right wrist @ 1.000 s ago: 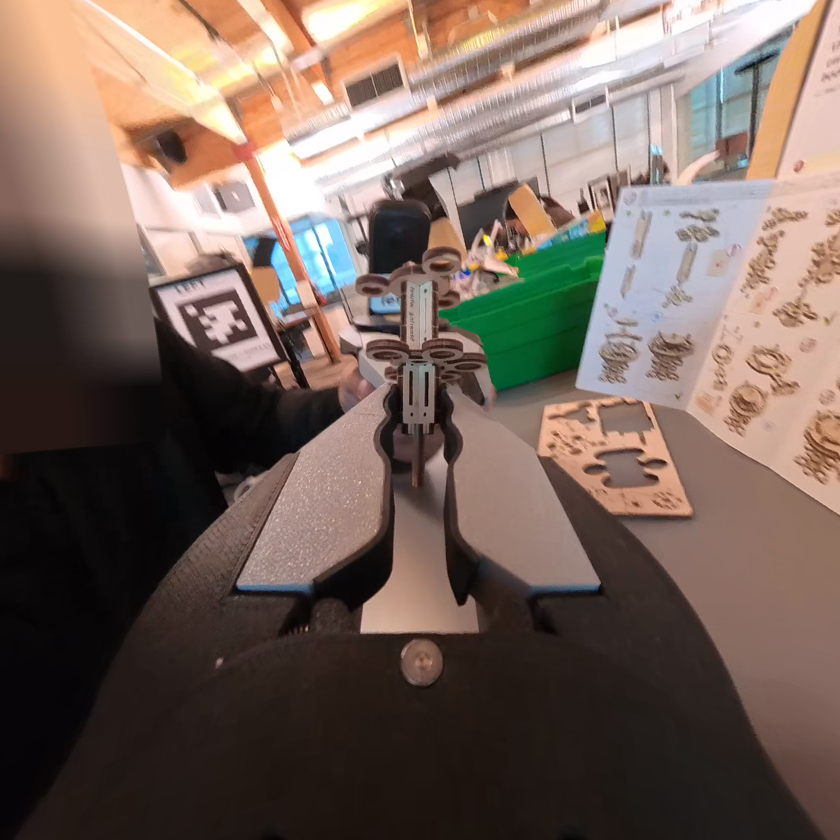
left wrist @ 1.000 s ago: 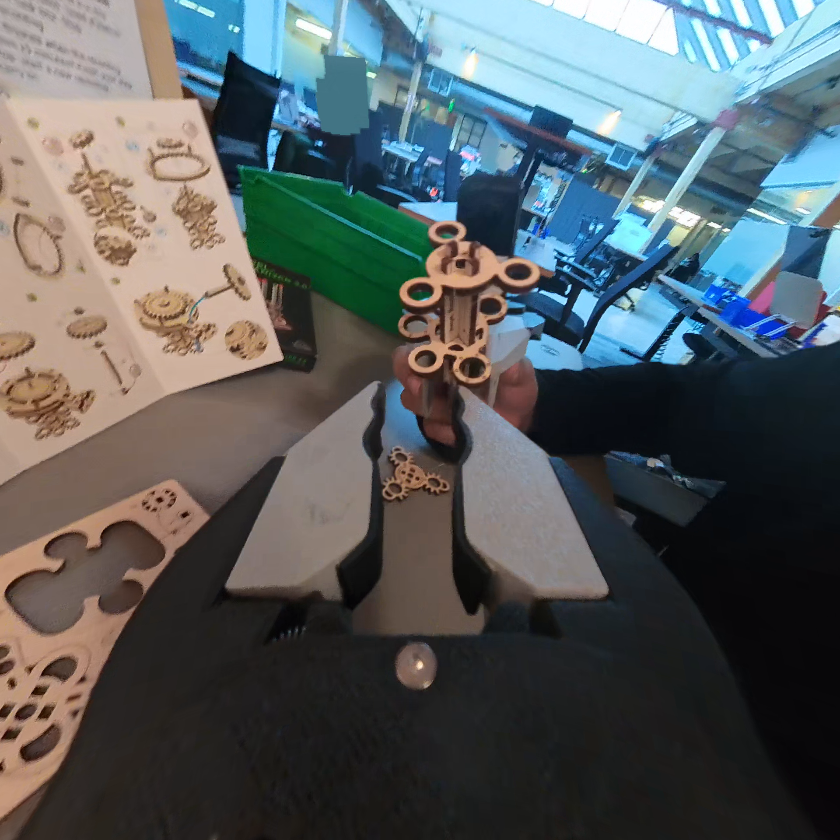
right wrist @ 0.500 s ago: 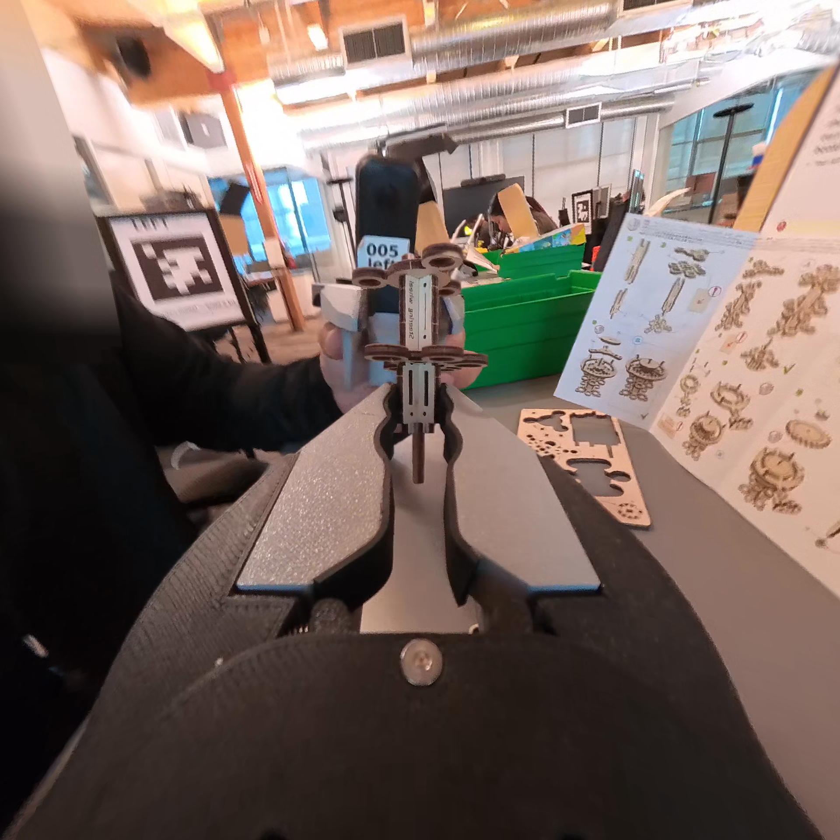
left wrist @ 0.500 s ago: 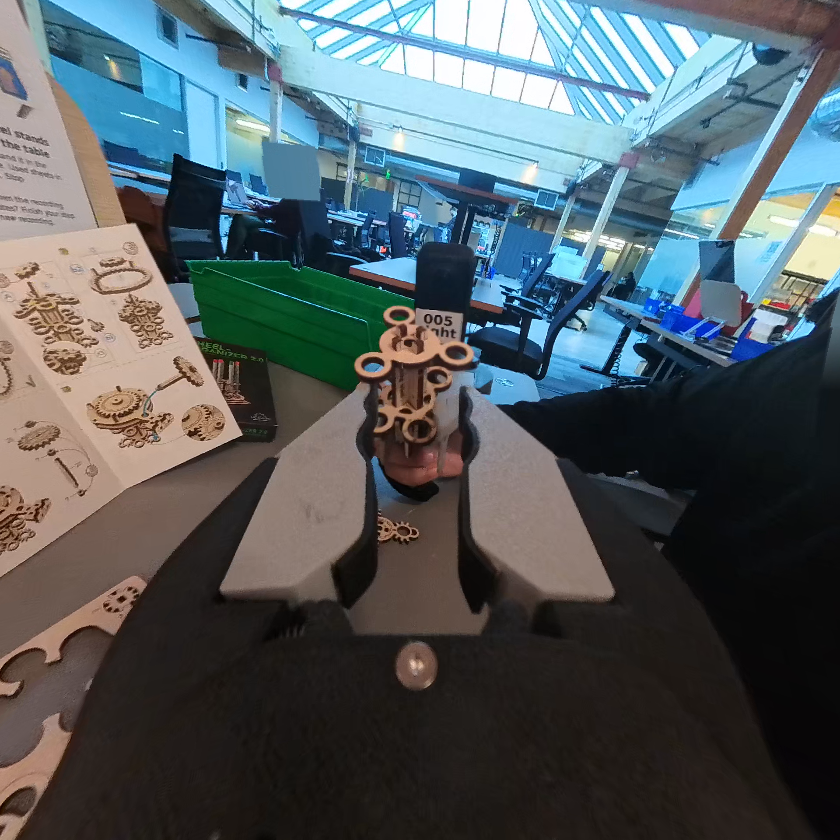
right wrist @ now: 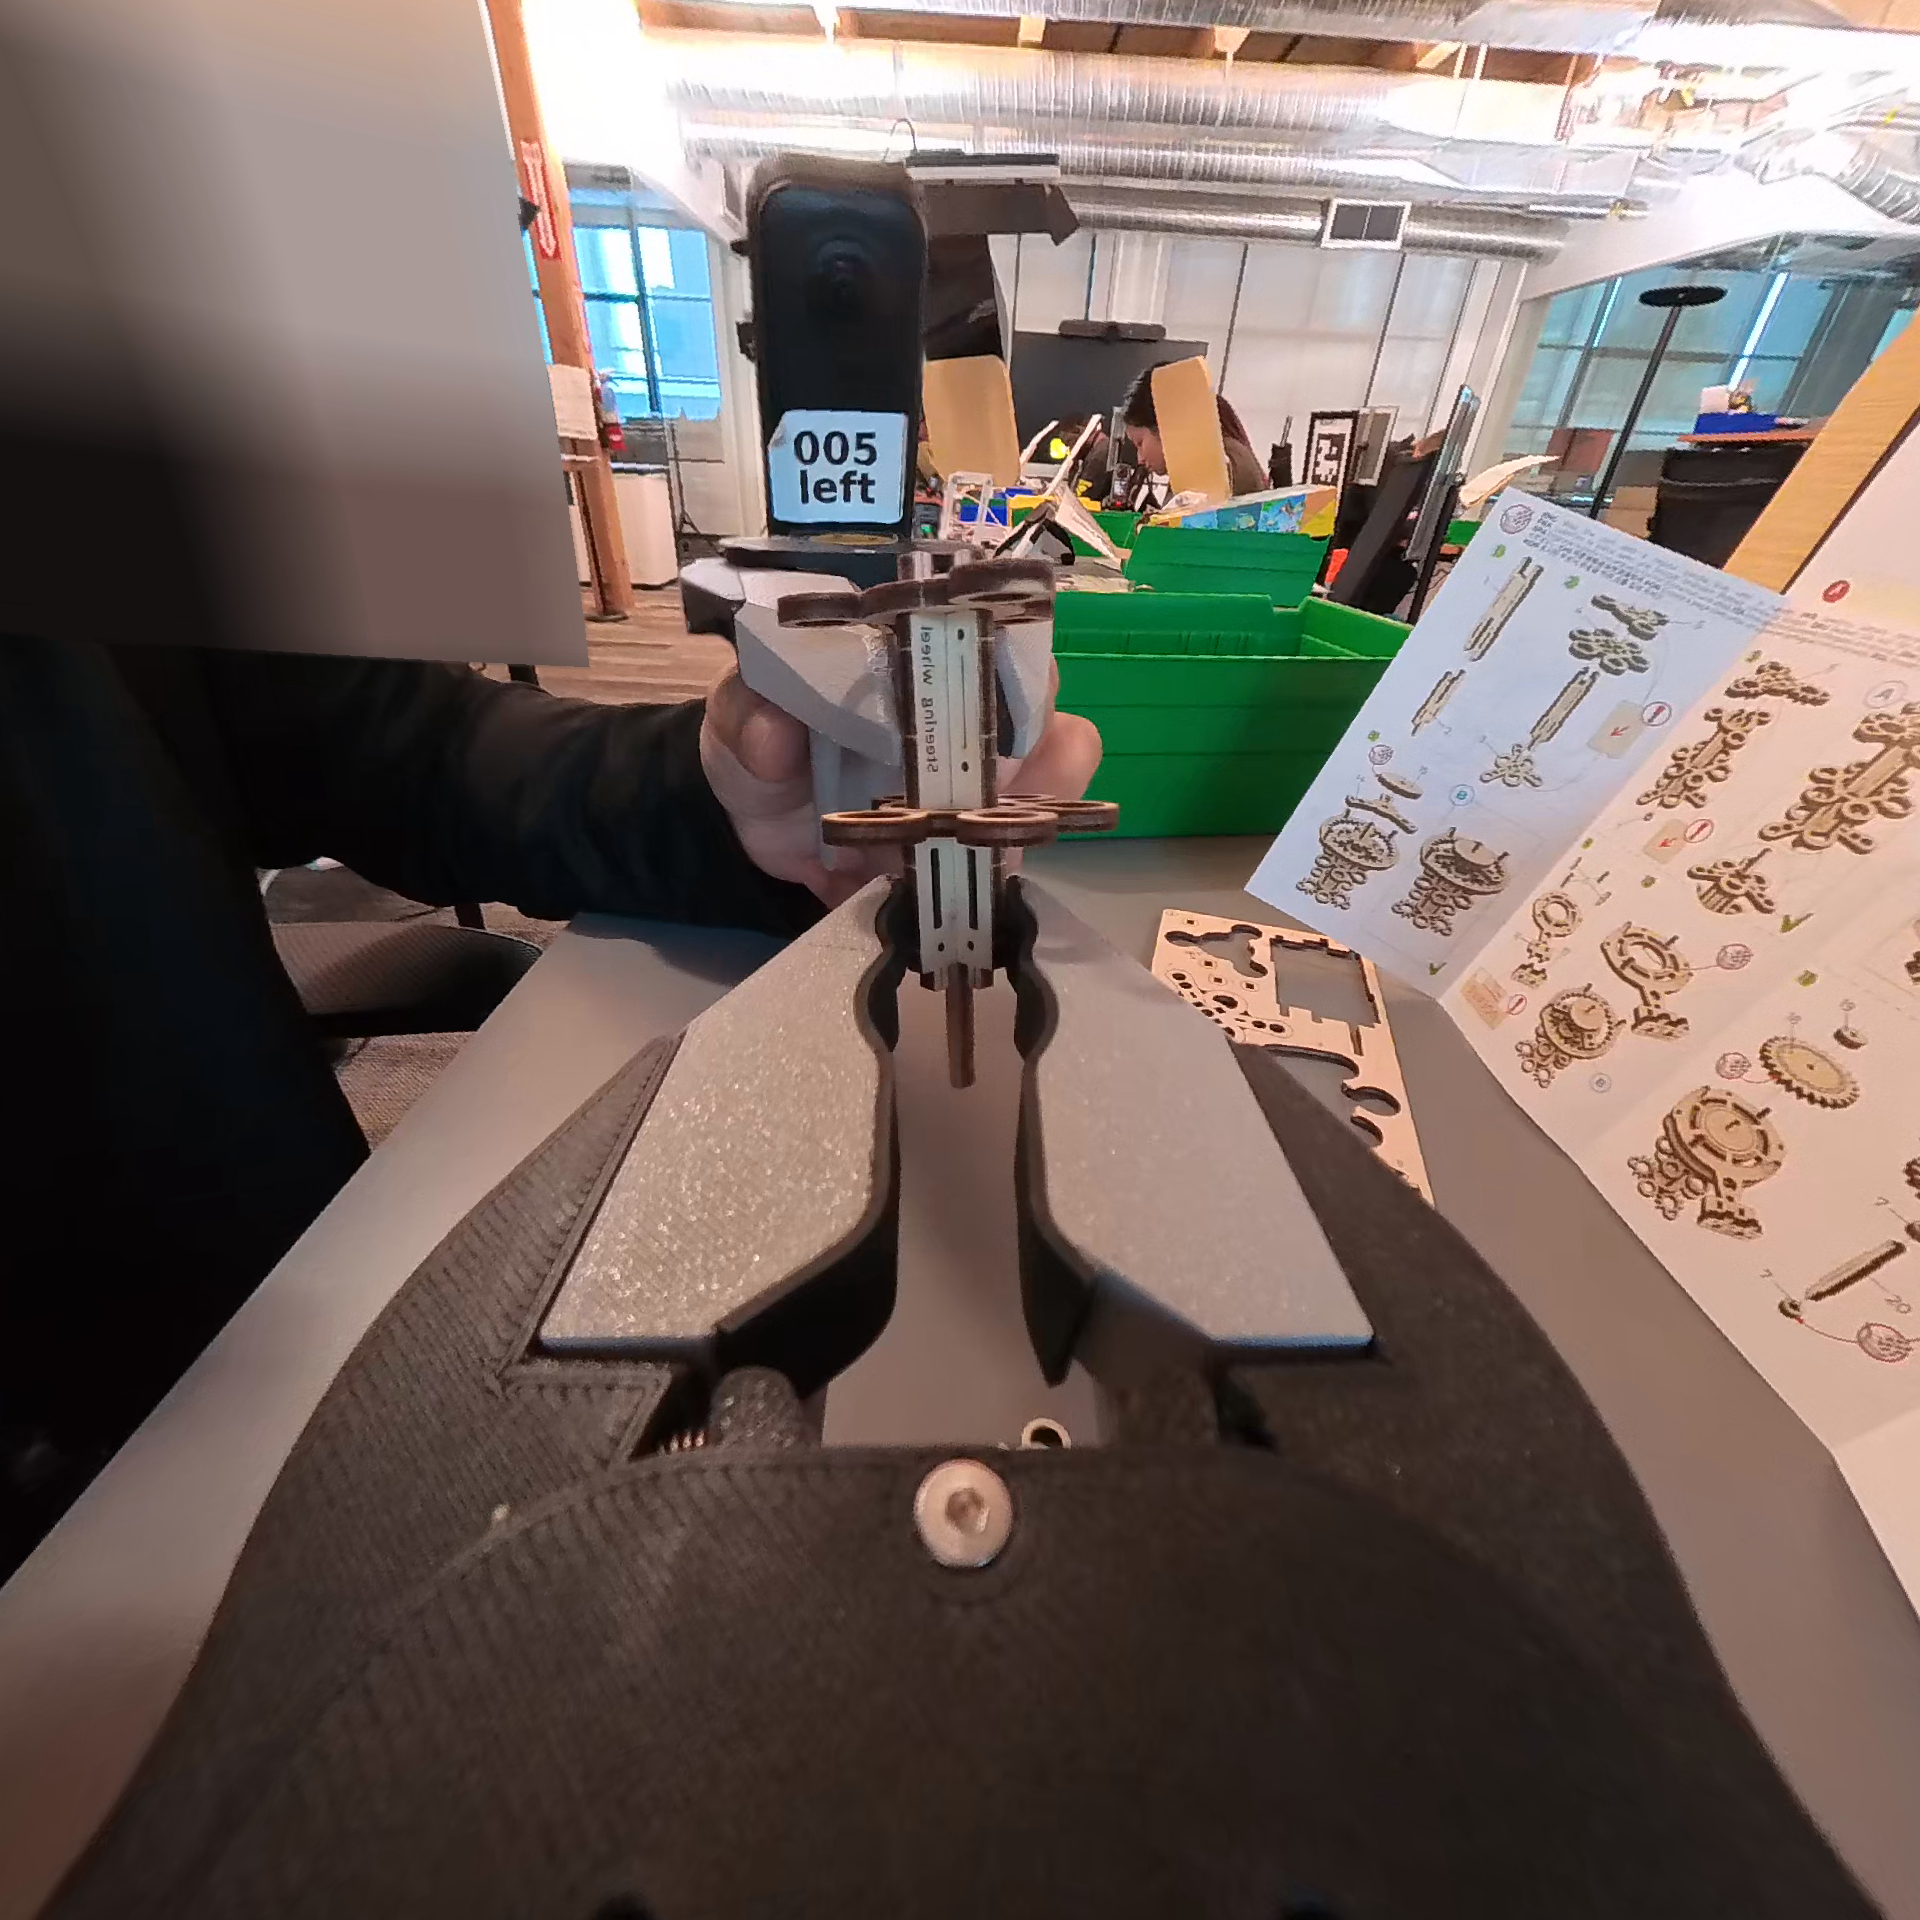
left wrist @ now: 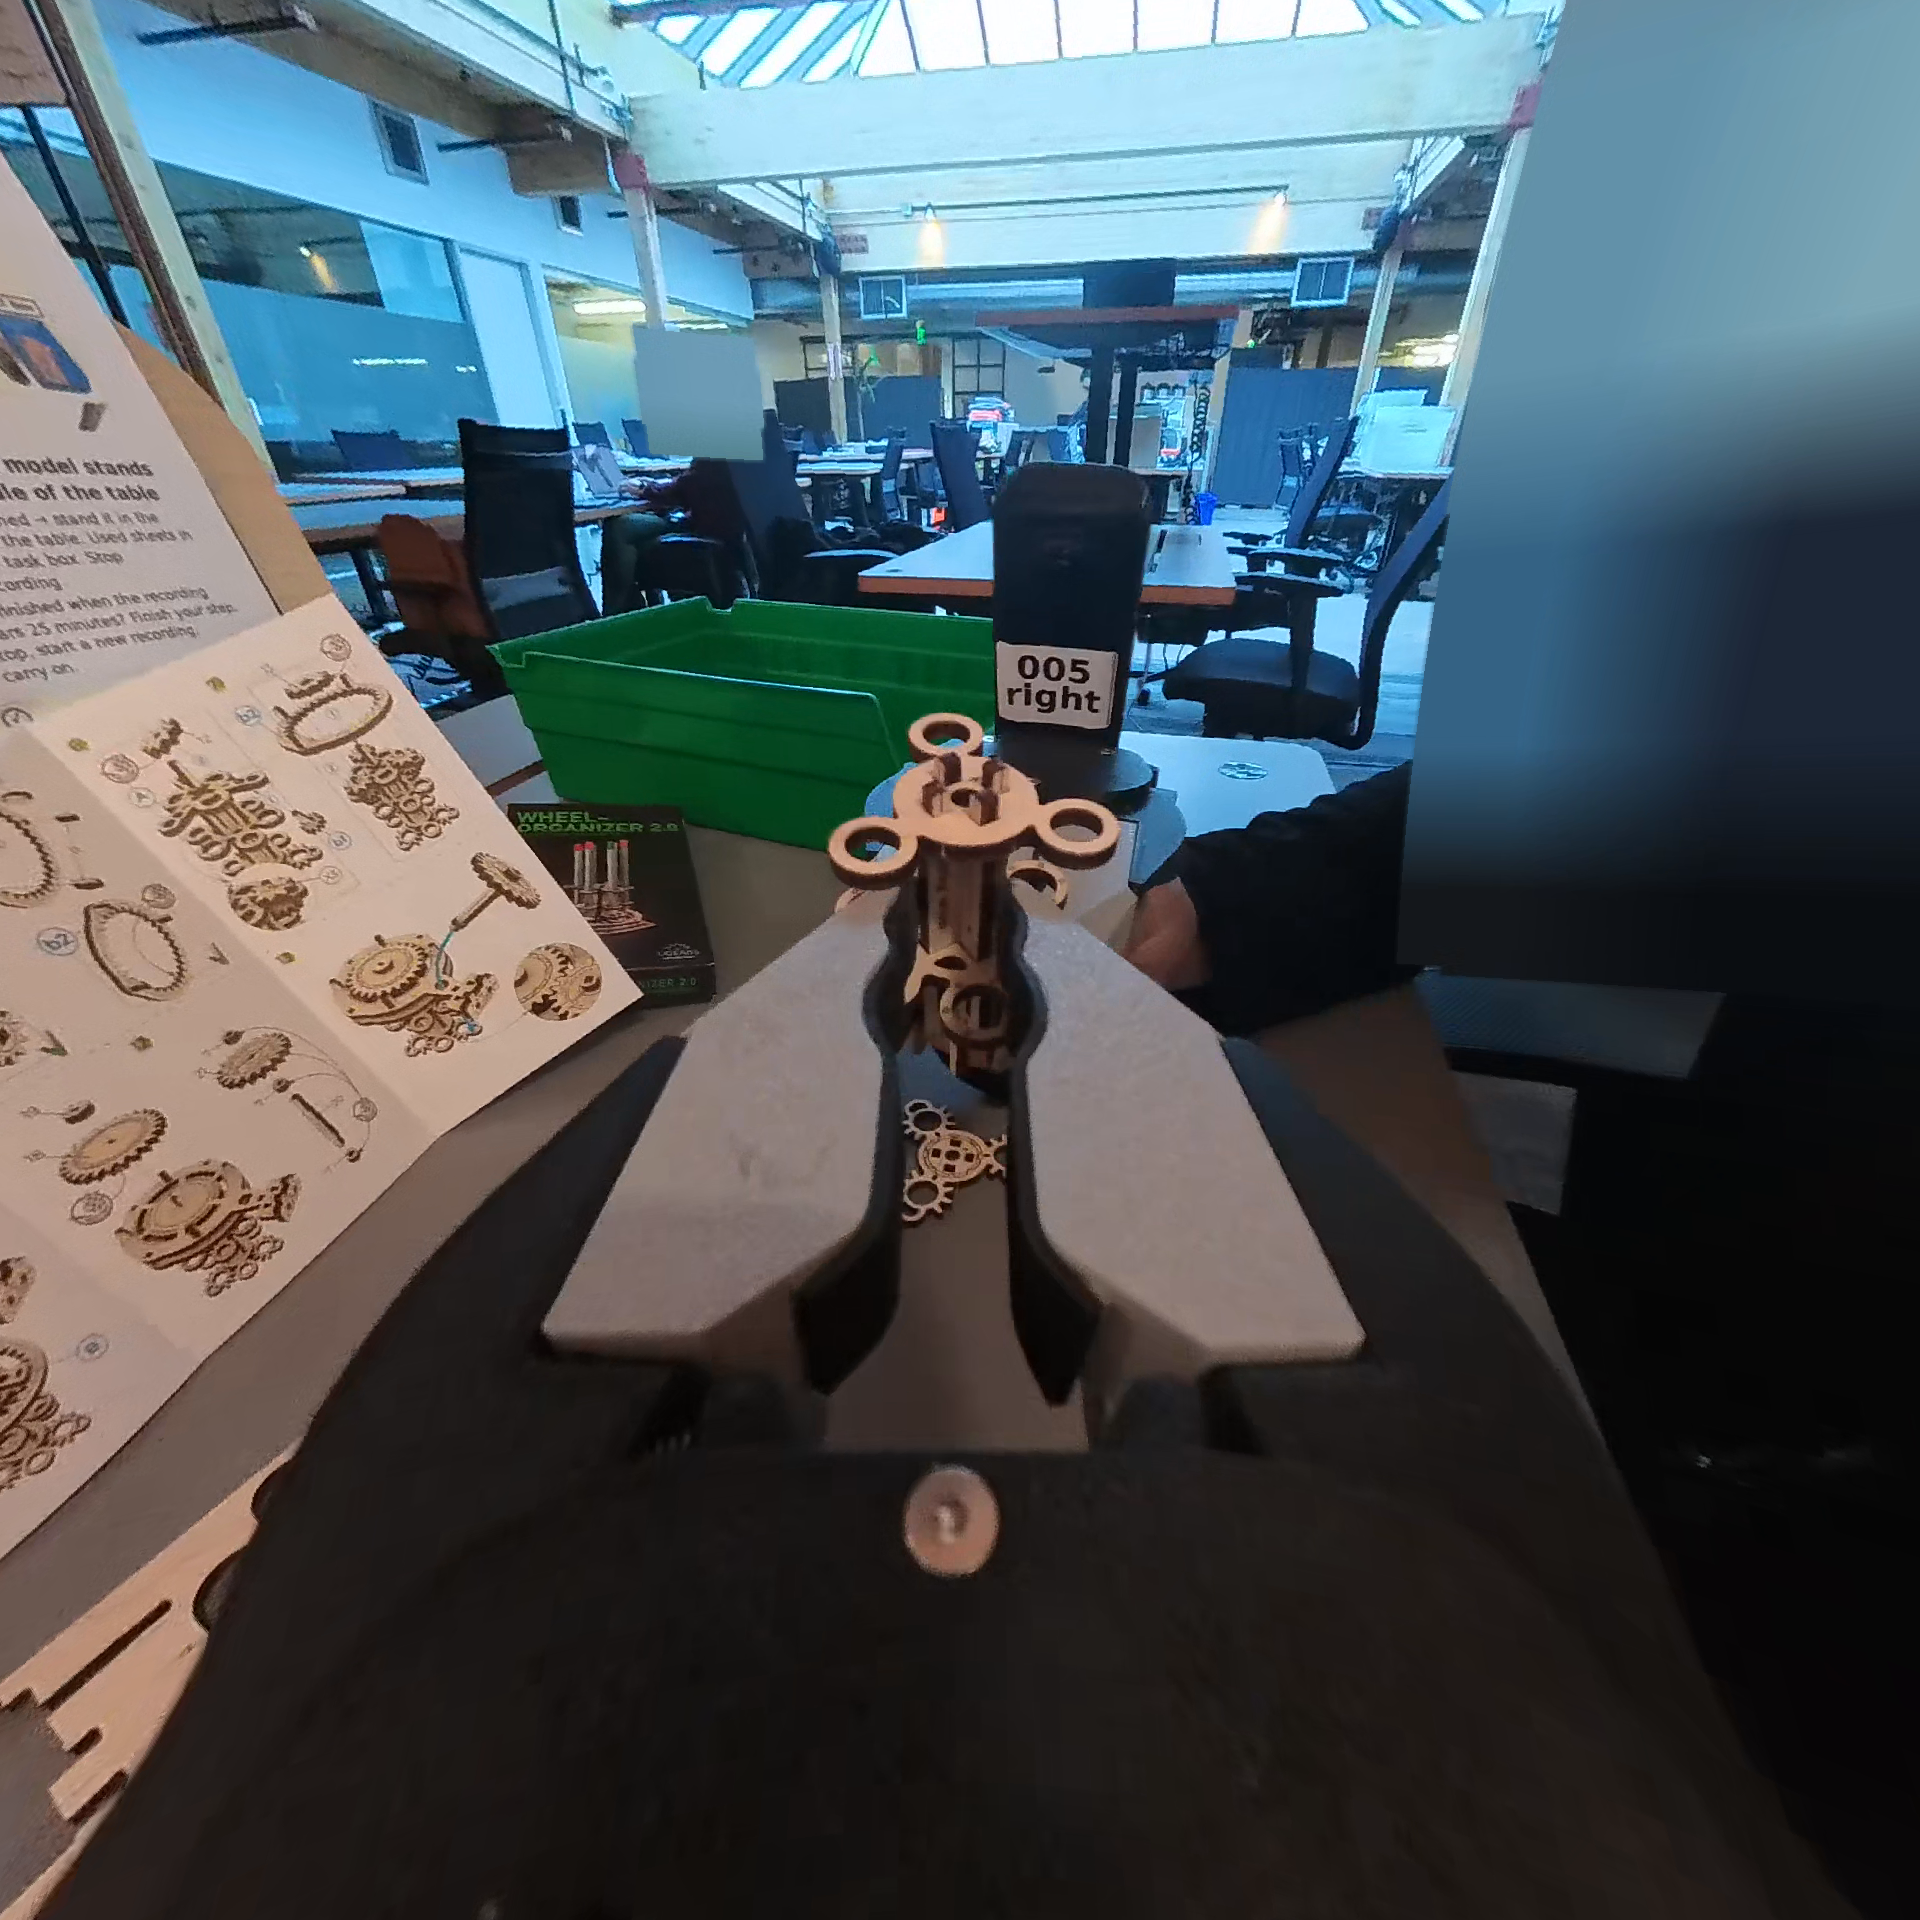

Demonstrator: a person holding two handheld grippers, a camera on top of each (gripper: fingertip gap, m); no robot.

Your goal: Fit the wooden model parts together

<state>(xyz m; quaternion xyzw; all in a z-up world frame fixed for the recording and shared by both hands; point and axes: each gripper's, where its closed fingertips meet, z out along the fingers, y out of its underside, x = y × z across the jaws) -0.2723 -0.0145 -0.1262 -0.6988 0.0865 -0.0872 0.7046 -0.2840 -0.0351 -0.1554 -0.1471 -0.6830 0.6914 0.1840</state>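
Note:
The wooden model (left wrist: 961, 883) is an upright column with ringed plates at its top and middle. My left gripper (left wrist: 956, 971) is shut on the column just under the top plate. In the right wrist view the model (right wrist: 945, 727) stands between both grippers. My right gripper (right wrist: 951, 935) is shut on the column's lower end, below the middle plate, with a thin peg hanging down between its jaws. The left gripper (right wrist: 940, 717) faces it, held by a hand. A small wooden gear piece (left wrist: 951, 1158) lies on the grey table under the left gripper.
An open instruction sheet (left wrist: 260, 935) stands at the left and shows again in the right wrist view (right wrist: 1662, 935). A green bin (left wrist: 727, 696) and a black box (left wrist: 623, 894) sit behind. A punched-out wooden sheet (right wrist: 1299, 1008) lies flat on the table (left wrist: 1351, 1091). The tips of both grippers are at nearly the same place.
My left gripper has come up to the model and closed on its column under the top plate. The right gripper has kept its hold on the lower end.

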